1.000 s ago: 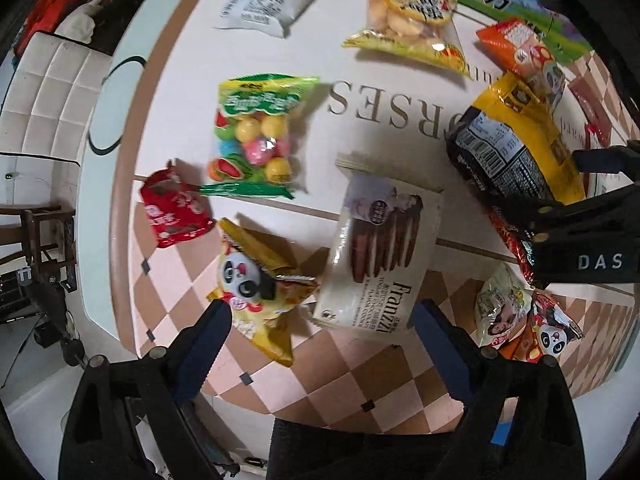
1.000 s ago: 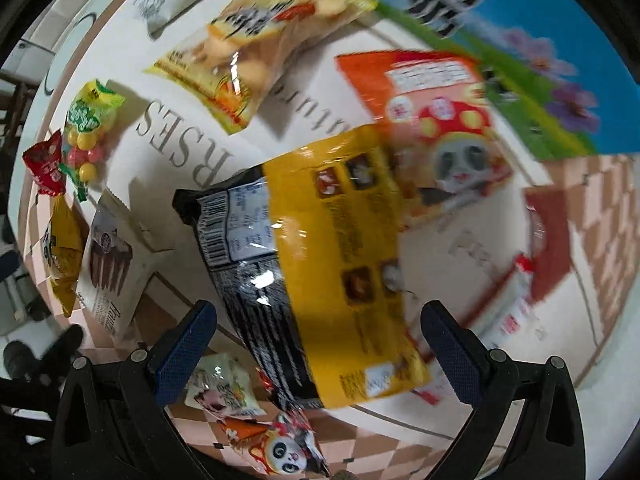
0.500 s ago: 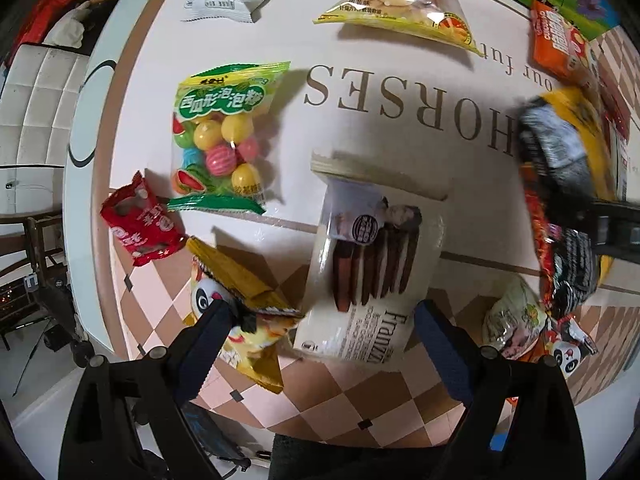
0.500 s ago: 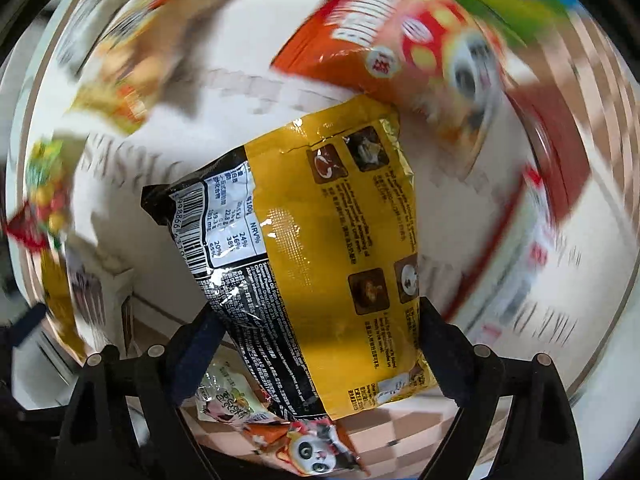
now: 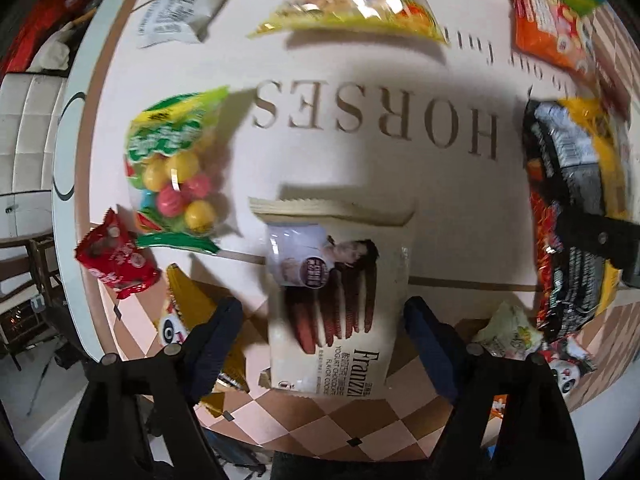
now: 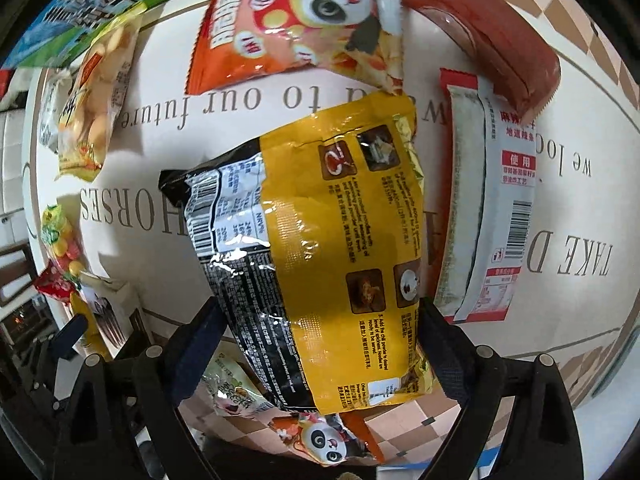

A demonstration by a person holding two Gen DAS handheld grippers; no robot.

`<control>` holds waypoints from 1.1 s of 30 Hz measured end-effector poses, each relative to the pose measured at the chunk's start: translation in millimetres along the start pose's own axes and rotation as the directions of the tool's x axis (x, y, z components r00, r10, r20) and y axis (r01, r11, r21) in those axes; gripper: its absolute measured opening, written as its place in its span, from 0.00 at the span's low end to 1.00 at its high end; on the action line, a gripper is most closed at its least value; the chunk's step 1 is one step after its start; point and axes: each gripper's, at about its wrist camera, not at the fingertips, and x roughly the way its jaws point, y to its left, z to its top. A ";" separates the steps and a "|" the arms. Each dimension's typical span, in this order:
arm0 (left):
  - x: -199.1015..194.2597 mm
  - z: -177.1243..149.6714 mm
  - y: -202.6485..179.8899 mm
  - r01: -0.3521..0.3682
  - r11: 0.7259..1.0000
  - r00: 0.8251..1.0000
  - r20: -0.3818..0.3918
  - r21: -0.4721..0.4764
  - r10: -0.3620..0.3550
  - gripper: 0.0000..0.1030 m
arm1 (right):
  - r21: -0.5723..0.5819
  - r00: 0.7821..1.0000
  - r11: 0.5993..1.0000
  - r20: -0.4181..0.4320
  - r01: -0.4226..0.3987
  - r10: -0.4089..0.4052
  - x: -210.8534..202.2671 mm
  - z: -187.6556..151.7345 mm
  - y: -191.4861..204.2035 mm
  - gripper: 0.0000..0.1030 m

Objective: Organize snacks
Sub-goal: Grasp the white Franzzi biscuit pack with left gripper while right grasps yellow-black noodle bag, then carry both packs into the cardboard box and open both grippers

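At the bottom of the left wrist view, the left gripper (image 5: 320,344) straddles the lower end of the cookie pack (image 5: 334,292); its jaws are closing, with the pack between them and small gaps on both sides, so no grip yet. At the bottom of the right wrist view, the right gripper (image 6: 320,344) has its jaws wide around the noodle bag (image 6: 320,248), their pads at its edges; whether they press it cannot be told. The step in hand looks like a double pick-up. Next, each pair of jaws would need to pinch firmly before lifting. Farther up, loose snacks lie scattered on the printed surface (image 5: 440,208): a candy bag (image 5: 176,176), a panda bag (image 6: 304,24), a long sachet (image 6: 496,208). Beyond the rim at far left, a pale tufted seat (image 5: 28,140) shows.
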 end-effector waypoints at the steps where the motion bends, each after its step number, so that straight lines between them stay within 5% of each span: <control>1: 4.0 -1.4 -0.3 -0.004 1.000 1.000 -0.010 0.005 0.004 0.67 | -0.003 1.000 1.000 0.002 0.004 -0.004 1.7 -1.2 1.6 0.92; 5: 8.7 -4.4 4.1 0.015 1.000 0.999 -0.031 -0.009 -0.015 0.56 | -0.003 1.000 1.000 -0.005 0.009 -0.009 10.3 -2.1 13.3 0.92; 12: 9.6 -26.2 18.8 -0.009 1.000 0.999 -0.036 -0.013 0.009 0.54 | -0.015 1.000 1.000 -0.008 0.027 -0.028 18.1 -6.0 3.8 0.92; 14: 5.3 -1.1 4.1 -0.020 0.999 0.999 -0.035 -0.026 0.019 0.54 | -0.027 0.999 0.999 -0.005 0.045 -0.045 7.1 -6.8 7.3 0.92; 19: -8.9 -4.6 4.6 -0.027 0.998 1.000 -0.006 -0.053 0.027 0.54 | -0.043 0.996 0.997 0.063 0.058 -0.055 6.1 -18.6 13.6 0.87; 26: -76.0 -4.6 20.4 0.030 0.997 0.994 0.106 -0.076 -0.022 0.54 | -0.049 0.994 0.998 0.102 -0.031 0.036 -15.7 -43.0 17.0 0.87; 33: -177.6 22.6 28.1 0.125 0.991 0.957 0.266 -0.036 -0.111 0.54 | -0.042 0.960 0.985 0.224 -0.166 0.171 -96.1 -61.7 22.0 0.87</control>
